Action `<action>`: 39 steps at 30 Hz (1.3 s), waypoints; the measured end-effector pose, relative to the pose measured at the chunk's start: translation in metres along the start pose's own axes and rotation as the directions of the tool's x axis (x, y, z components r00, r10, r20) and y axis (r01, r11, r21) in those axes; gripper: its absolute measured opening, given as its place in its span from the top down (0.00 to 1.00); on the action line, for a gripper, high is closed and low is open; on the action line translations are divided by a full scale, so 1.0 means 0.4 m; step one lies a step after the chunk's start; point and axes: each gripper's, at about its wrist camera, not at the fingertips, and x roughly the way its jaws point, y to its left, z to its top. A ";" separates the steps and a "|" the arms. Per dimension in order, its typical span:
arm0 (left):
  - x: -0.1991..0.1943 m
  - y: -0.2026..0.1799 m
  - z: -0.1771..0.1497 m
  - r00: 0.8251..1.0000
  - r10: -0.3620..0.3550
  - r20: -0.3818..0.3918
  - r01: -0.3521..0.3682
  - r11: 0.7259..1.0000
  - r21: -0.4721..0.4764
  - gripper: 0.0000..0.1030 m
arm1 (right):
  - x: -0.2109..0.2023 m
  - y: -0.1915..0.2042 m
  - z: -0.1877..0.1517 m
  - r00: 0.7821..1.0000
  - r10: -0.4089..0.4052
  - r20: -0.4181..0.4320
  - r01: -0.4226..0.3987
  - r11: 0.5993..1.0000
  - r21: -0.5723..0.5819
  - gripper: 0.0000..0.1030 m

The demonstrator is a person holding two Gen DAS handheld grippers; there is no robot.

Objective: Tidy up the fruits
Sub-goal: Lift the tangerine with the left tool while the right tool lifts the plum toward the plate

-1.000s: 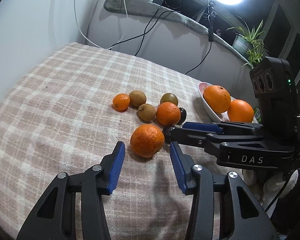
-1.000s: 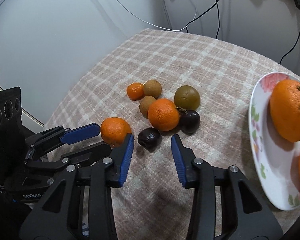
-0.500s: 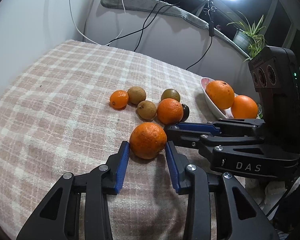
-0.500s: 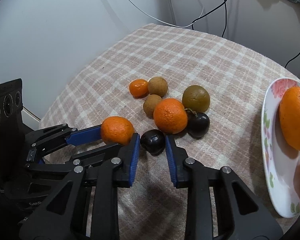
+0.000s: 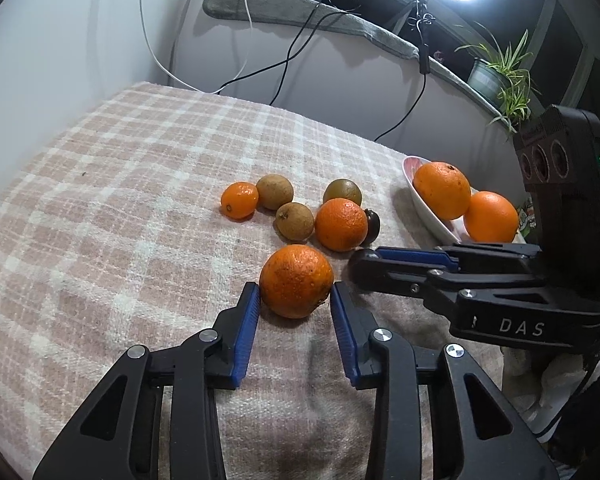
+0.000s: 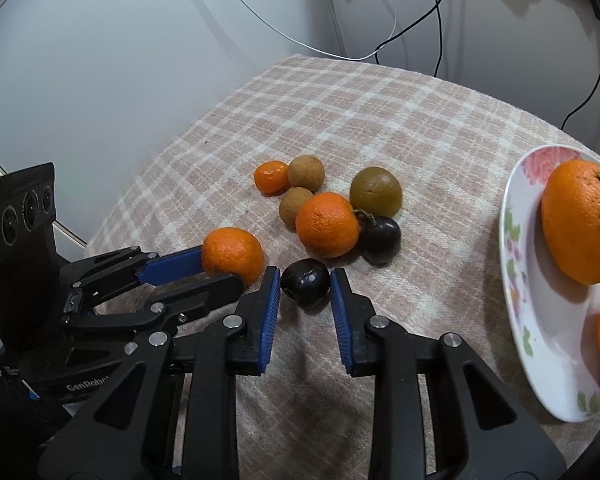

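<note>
On the checked cloth my left gripper (image 5: pixel 295 294) is shut on a large orange (image 5: pixel 296 280), with both blue pads against its sides. Just to its right, my right gripper (image 6: pixel 305 280) is shut on a dark plum (image 6: pixel 305 289) that rests on the cloth. In the left wrist view the right gripper's fingers (image 5: pixel 400 256) hide that plum. The right wrist view shows the left gripper (image 6: pixel 216 270) gripping the orange (image 6: pixel 232 254). A flowered white plate (image 6: pixel 516 280) at the right holds two oranges (image 6: pixel 580 220).
Behind the held fruits lie a loose orange (image 5: pixel 341 224), a second dark plum (image 6: pixel 380 238), a small mandarin (image 5: pixel 239 199), two brown round fruits (image 5: pixel 275 191) and a green-brown fruit (image 5: pixel 342 192). Cables (image 5: pixel 284 64) hang down the back wall. A potted plant (image 5: pixel 500 76) stands on the ledge.
Both grippers have moved forward and closed: the left one around the large orange, the right one around the dark plum. The fruits on the cloth have stayed where they were.
</note>
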 end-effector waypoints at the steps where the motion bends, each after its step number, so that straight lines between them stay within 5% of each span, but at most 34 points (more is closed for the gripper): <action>1: 0.003 -0.005 0.003 1.000 0.007 -0.008 -0.007 1.000 0.010 0.62 | -0.002 -0.003 -0.002 1.000 -0.001 0.000 0.001 1.000 0.004 0.74; 2: 0.004 -0.009 0.004 1.000 0.014 -0.010 -0.014 1.000 0.017 0.51 | -0.005 -0.005 -0.005 1.000 -0.001 0.001 0.001 1.000 0.007 0.74; 8: 0.018 -0.015 0.021 1.000 0.023 -0.014 -0.023 0.999 0.030 0.51 | -0.016 -0.011 -0.010 1.000 -0.003 0.004 0.003 1.000 0.013 0.74; 10: 0.026 -0.016 0.023 0.999 0.032 -0.022 -0.032 0.999 0.030 0.54 | -0.024 -0.014 -0.013 1.000 -0.006 0.009 0.006 1.000 0.016 0.74; 11: 0.032 -0.015 0.024 0.999 0.030 -0.031 -0.030 0.999 0.029 0.63 | -0.028 -0.016 -0.015 1.000 -0.008 0.012 0.008 1.000 0.018 0.74; 25: 0.000 -0.051 0.046 1.000 -0.008 0.019 0.007 0.999 0.036 0.64 | -0.144 -0.068 -0.056 0.995 -0.024 0.100 0.017 0.997 0.078 0.74; 39: 0.079 -0.234 0.120 0.990 -0.138 0.018 0.135 0.984 0.120 0.64 | -0.297 -0.171 -0.109 0.960 -0.195 0.198 0.166 0.974 0.156 0.74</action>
